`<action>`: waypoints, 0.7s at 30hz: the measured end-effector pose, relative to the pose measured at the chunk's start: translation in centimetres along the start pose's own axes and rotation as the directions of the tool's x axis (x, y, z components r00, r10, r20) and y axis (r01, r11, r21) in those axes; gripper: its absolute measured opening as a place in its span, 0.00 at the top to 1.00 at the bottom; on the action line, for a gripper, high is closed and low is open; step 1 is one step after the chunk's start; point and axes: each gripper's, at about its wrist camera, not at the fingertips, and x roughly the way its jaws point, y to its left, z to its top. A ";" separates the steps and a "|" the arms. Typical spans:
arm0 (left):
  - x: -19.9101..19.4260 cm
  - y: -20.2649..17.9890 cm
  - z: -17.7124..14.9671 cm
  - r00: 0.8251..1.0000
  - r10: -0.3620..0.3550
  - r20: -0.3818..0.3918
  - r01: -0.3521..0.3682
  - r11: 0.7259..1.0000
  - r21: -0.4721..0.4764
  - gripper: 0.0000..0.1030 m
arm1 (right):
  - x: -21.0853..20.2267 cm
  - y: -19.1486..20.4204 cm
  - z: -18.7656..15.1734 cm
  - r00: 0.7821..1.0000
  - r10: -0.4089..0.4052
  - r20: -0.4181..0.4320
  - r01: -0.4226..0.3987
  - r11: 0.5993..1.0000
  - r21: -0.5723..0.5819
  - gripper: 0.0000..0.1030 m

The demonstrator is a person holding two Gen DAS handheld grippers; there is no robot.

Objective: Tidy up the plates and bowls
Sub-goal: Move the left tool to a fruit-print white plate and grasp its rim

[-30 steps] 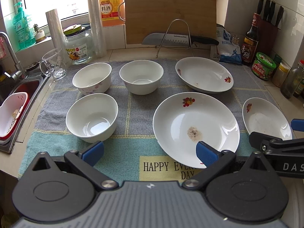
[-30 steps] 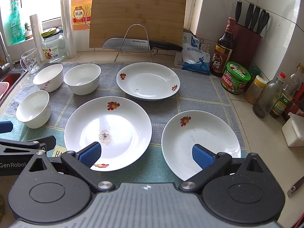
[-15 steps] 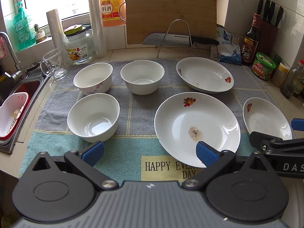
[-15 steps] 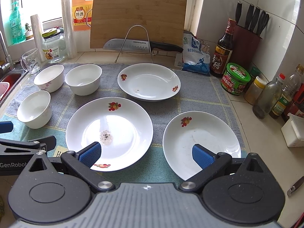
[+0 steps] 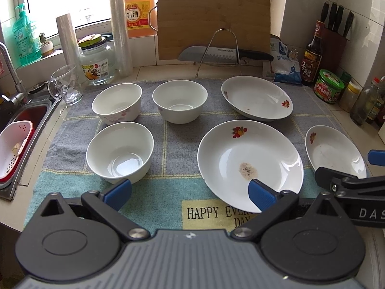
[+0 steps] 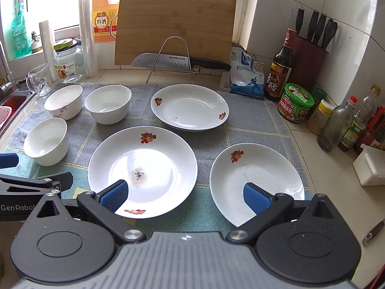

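Three white bowls stand on a towel: a near-left bowl, a far-left floral bowl and a far-middle bowl. Three fruit-patterned white plates lie to their right: a large stained plate, a far plate and a small near-right plate. My left gripper is open near the towel's front edge, between the near bowl and the large plate. Open as well, my right gripper hovers between the large plate and the small plate.
A grey and teal towel covers the counter. Behind it lean a cutting board, a knife on a wire rack, a glass mug and a jar. Sauce bottles and jars line the right; a sink is left.
Both grippers have drifted slightly forward and right over the towel; the dishes appear a little nearer. Nothing was grasped or moved.
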 end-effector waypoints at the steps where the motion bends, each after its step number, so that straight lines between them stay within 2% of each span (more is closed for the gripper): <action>1: 0.0 0.1 0.0 1.000 -0.006 0.003 0.006 1.000 0.000 0.01 | -0.1 0.1 0.0 1.000 -0.003 0.003 0.003 1.000 0.000 0.00; 8: -0.4 1.0 0.2 0.999 -0.039 0.025 0.037 0.997 0.062 0.01 | -1.0 1.2 -0.2 0.999 -0.025 0.038 0.025 1.000 0.006 0.00; 12: -0.3 2.0 0.4 0.995 -0.099 0.020 0.097 0.993 0.068 0.01 | -1.6 1.7 -0.4 0.997 -0.041 0.064 0.040 0.999 0.016 0.00; 16: -0.5 2.3 0.5 0.990 -0.127 0.055 0.122 0.988 0.090 0.01 | -2.3 2.0 -0.8 0.994 -0.057 0.090 0.056 0.998 0.012 0.00; 21: -0.4 2.5 0.9 0.982 -0.182 0.054 0.177 0.980 0.091 0.01 | -2.7 1.0 -1.4 0.990 -0.088 0.109 0.087 0.996 0.019 0.00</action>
